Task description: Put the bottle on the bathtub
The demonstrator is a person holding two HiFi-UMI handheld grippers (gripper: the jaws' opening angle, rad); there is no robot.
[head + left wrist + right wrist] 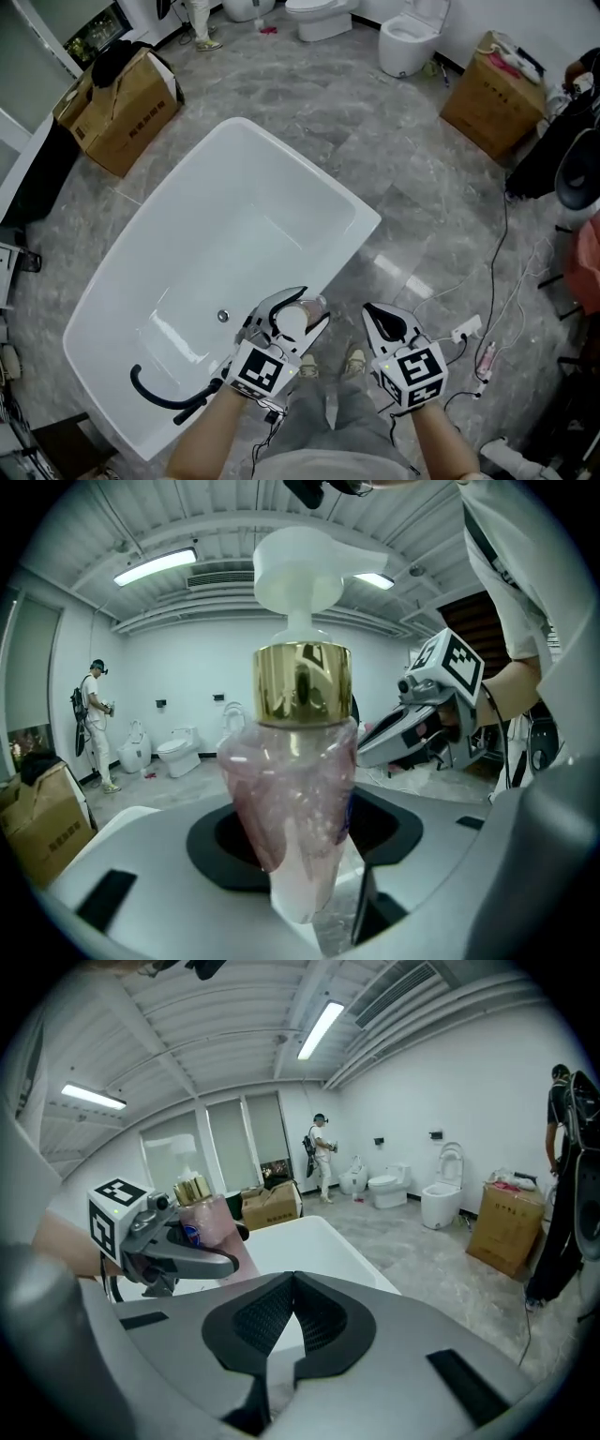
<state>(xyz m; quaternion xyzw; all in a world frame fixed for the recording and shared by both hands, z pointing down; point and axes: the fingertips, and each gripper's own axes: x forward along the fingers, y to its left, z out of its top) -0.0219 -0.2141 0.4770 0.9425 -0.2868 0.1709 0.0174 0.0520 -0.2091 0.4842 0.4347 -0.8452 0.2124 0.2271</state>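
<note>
Head view: the left gripper (298, 321) is closed on the bottle (293, 324), which hangs in the air just over the near rim of the bathtub (367, 221); the right gripper (390, 325) sits just beside it, over the floor. The rim looks narrow and rounded to me; if I set the base half off it, I expect the bottle to tip into the basin or out onto the tiles. A black hose (155, 395) lies inside the tub, clear of where I am working.

Left gripper view: the pink body stands upright between my jaws, with the gold collar (302, 682) and the white pump head (302, 572) well above the grip. The body tapers downward and looks glossy; held this low, it could slide out or swing about the pads, and the heavy top would carry it over once I let go. Opening before the base sits flat is the mistake I fear most.

Right gripper view: the jaws are pressed together with nothing between them; the bottle and the other gripper show close at the left, above the white tub. An idle gripper this near could knock the pump; I would keep it apart.
</note>
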